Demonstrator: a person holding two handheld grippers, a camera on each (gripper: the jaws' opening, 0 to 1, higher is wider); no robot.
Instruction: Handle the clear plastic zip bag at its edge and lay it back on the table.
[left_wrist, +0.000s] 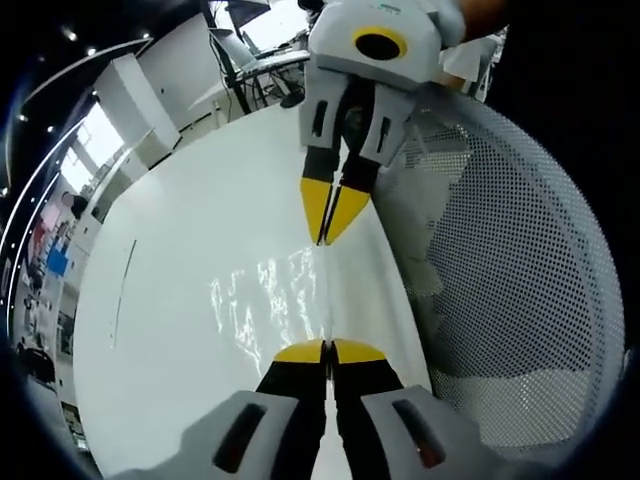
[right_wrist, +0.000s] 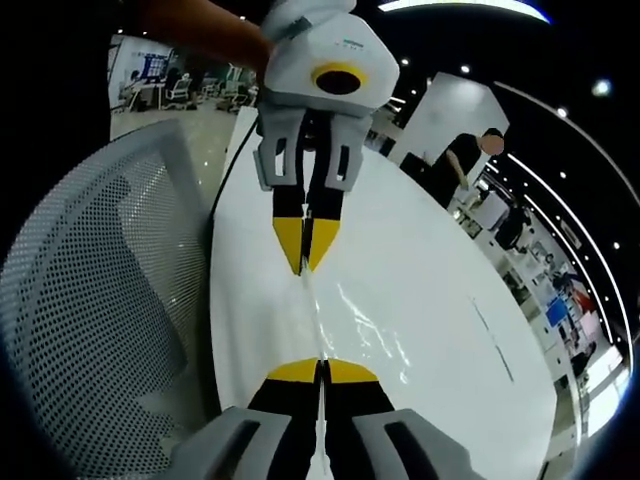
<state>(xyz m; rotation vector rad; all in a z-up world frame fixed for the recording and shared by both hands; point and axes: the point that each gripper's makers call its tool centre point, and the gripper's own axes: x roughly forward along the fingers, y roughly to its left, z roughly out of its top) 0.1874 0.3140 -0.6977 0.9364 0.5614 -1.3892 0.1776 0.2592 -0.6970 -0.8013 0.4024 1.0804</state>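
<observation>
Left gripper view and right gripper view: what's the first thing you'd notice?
Two yellow-tipped grippers face each other, each pinching one end of the clear bag stretched shiny between them over the white table. In the left gripper view the left gripper is at the bottom and the right gripper above. A white mesh chair curves beside the table.

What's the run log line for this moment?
left gripper: shut on bag edge | right gripper: shut on opposite edge | zip bag: stretched between them over table

The left tongs (left_wrist: 328, 350) have yellow tips on black arms. The right tongs (right_wrist: 321, 371) match. Their bodies are light grey plastic.
</observation>
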